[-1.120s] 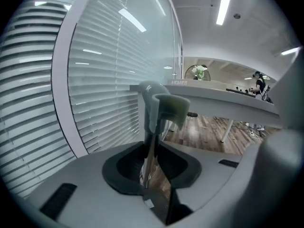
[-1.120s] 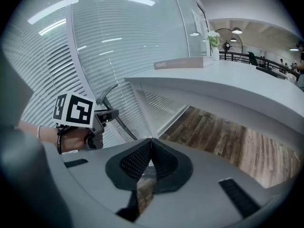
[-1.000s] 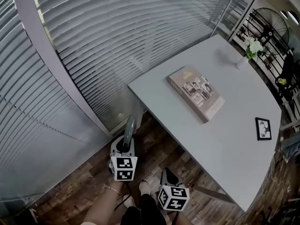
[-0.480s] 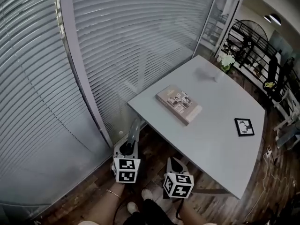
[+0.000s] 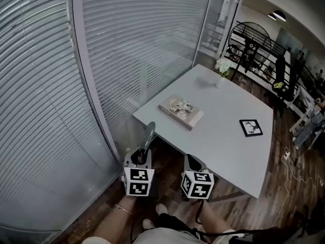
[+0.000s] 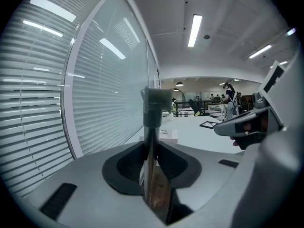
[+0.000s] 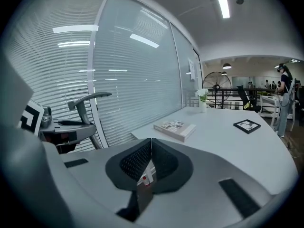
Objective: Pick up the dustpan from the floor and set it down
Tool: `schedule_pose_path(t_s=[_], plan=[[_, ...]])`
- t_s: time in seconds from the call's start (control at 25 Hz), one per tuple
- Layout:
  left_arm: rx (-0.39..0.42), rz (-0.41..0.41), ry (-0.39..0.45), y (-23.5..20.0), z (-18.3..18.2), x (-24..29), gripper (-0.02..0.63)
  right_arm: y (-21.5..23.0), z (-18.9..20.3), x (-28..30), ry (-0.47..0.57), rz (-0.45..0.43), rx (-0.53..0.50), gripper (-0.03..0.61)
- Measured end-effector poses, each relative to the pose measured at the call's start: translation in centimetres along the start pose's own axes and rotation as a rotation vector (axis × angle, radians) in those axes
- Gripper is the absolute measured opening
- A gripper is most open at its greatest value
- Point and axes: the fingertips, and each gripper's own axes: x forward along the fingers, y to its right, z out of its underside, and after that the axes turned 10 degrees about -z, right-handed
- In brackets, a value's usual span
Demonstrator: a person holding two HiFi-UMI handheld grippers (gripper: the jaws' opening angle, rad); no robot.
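Observation:
My left gripper (image 5: 140, 157) is shut on the dustpan's grey handle (image 5: 148, 138), which sticks up and forward out of its jaws. In the left gripper view the handle (image 6: 152, 120) stands upright between the pads, its capped end on top, gripped by the left gripper (image 6: 152, 148). The pan itself is hidden below the gripper. My right gripper (image 5: 191, 162) hangs beside it near the table's front edge, jaws shut together on nothing (image 7: 150, 146). The right gripper view shows the left gripper (image 7: 59, 127) with the handle (image 7: 89, 99) at its left.
A white table (image 5: 228, 146) stands ahead to the right, bearing a book (image 5: 180, 111), a small black picture frame (image 5: 251, 127) and a vase of white flowers (image 5: 222, 66). A glass wall with blinds (image 5: 76, 85) runs along the left. The wood floor (image 5: 167, 161) lies below.
Both grippers have risen, the left one carrying the dustpan's handle up with it. The table now sits farther below and ahead in the head view.

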Motion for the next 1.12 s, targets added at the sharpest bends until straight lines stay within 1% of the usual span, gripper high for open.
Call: schedule_pose_path(t_s=[0.16, 0.4, 0.52, 0.84, 1.0, 1.12], plan=[[0.024, 0.032, 0.026, 0.9, -1.0, -1.3, 0.095, 0.1, 0.2, -1.4, 0.005, 0.026, 0.010, 0.032], [0.036, 0.081, 0.023, 3.1, 0.0, -3.1, 0.095, 1.0, 1.6, -4.5, 0.013, 0.086, 0.039, 0.032], [0.047, 0.121, 0.013, 5.4, 0.9, -4.0, 0.095, 2.3, 2.6, -6.6, 0.005, 0.124, 0.062, 0.032], [0.073, 0.270, 0.022, 11.8, 2.0, -4.6, 0.095, 7.4, 5.8, -10.8, 0.003, 0.257, 0.152, 0.032], [0.078, 0.329, 0.028, 15.0, 1.8, -4.8, 0.095, 9.7, 7.0, -13.4, 0.013, 0.317, 0.190, 0.032], [0.080, 0.357, 0.029, 17.2, 1.8, -5.3, 0.095, 11.1, 8.0, -15.8, 0.017, 0.361, 0.218, 0.032]])
